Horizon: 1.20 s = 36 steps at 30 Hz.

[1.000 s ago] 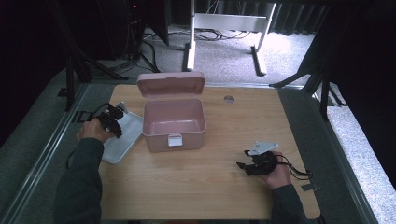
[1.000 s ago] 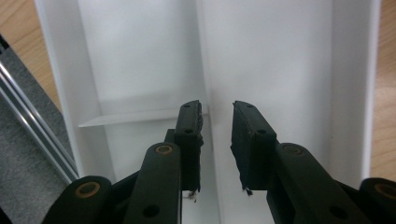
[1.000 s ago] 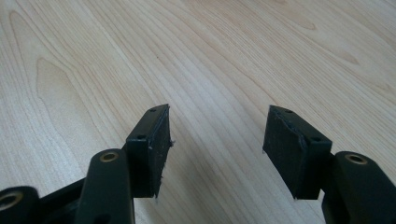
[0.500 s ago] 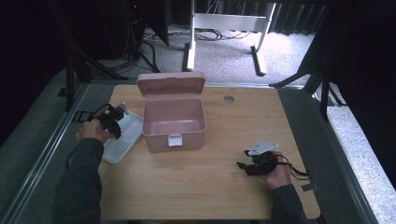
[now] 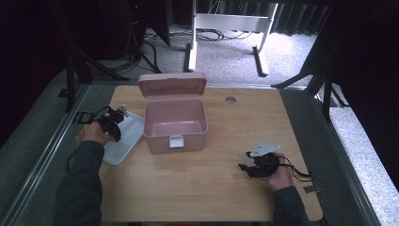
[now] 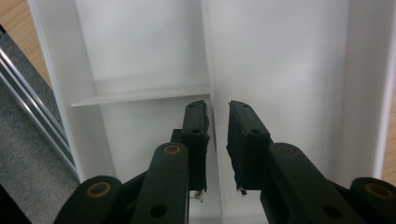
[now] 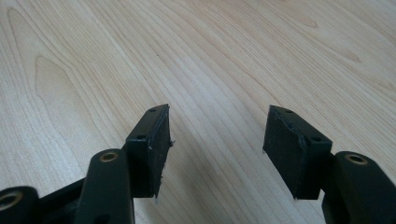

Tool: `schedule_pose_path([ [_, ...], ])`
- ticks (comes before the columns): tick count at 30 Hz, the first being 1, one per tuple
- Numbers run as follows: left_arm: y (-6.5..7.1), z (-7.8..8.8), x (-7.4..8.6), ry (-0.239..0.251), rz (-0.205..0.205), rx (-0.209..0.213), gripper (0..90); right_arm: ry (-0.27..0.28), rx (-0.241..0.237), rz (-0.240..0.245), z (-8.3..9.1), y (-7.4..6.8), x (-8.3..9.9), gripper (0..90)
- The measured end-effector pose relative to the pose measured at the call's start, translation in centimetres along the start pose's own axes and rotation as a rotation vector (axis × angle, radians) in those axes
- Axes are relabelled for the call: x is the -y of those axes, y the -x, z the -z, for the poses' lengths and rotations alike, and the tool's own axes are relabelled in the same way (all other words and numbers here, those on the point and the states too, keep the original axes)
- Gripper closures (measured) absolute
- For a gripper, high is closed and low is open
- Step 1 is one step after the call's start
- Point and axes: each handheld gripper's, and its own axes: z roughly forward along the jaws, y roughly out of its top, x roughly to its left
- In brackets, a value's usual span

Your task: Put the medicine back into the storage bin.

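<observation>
The wooden table (image 5: 211, 188) carries everything, and the pink box (image 5: 175, 127) near its middle serves as the landmark: its lid stands open, hinged upright at the far side, and its white latch faces the person. Just left of the box, touching or almost touching its wall, lies a white divided tray (image 5: 123, 141), set askew near the table's left edge. The left tongs (image 5: 113, 123) are held over that tray, on the side away from the box's latch. The high view gives their place but not their grip; the left gripper view looks down into the tray (image 6: 140, 56) and shows the left tongs (image 6: 217, 140) astride the thin white divider wall (image 6: 208, 56) between two compartments, the jaws having just been closing and now standing a narrow gap apart, one pad at the wall, though whether both press on it cannot be told. Well to the right of the box and nearer the person, the right tongs (image 5: 244, 168) rest low on the bare wood. The right gripper view shows these tongs (image 7: 217, 140) spread, with nothing but wood grain between the pads.
</observation>
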Motion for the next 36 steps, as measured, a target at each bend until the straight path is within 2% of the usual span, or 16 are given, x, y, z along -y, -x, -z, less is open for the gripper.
schedule_pose_path([
  [3,-0.1,-0.3,-0.1,-0.003,0.004,-0.002,75.6,-0.008,-0.001,-0.002,-0.1,-0.1,0.0,40.3],
  [6,0.0,-0.8,-0.4,-0.020,-0.009,0.005,75.9,-0.008,-0.002,0.000,-0.1,-0.1,0.0,40.3],
  [11,0.2,-1.2,-0.5,-0.027,-0.023,-0.007,80.2,-0.006,-0.002,-0.002,-0.1,-0.1,0.1,40.3],
  [18,0.0,-1.5,-0.5,-0.032,-0.040,-0.004,83.7,-0.012,-0.004,0.000,-0.2,-0.1,0.0,40.3],
  [21,-0.2,-1.5,-0.4,-0.025,-0.040,0.010,84.0,-0.013,-0.004,0.001,-0.2,-0.1,0.1,40.3],
  [25,-0.5,-1.5,-0.3,-0.016,-0.016,0.035,85.2,-0.017,-0.007,0.001,-0.3,-0.2,0.0,40.3],
  [32,-0.7,-1.5,-0.2,-0.020,0.005,0.041,87.5,-0.024,-0.007,0.004,-0.3,-0.2,0.0,40.2],
  [33,-0.7,-1.5,-0.2,-0.020,0.005,0.041,88.8,-0.024,-0.007,0.004,-0.3,-0.2,0.0,40.2],
  [34,-0.9,-1.3,0.1,-0.008,-0.006,0.066,88.8,-0.024,-0.008,0.003,-0.4,-0.2,0.1,40.2],
  [36,-0.7,-1.3,0.2,-0.025,-0.029,0.065,89.4,-0.025,-0.010,0.006,-0.4,-0.1,0.1,40.0],
])
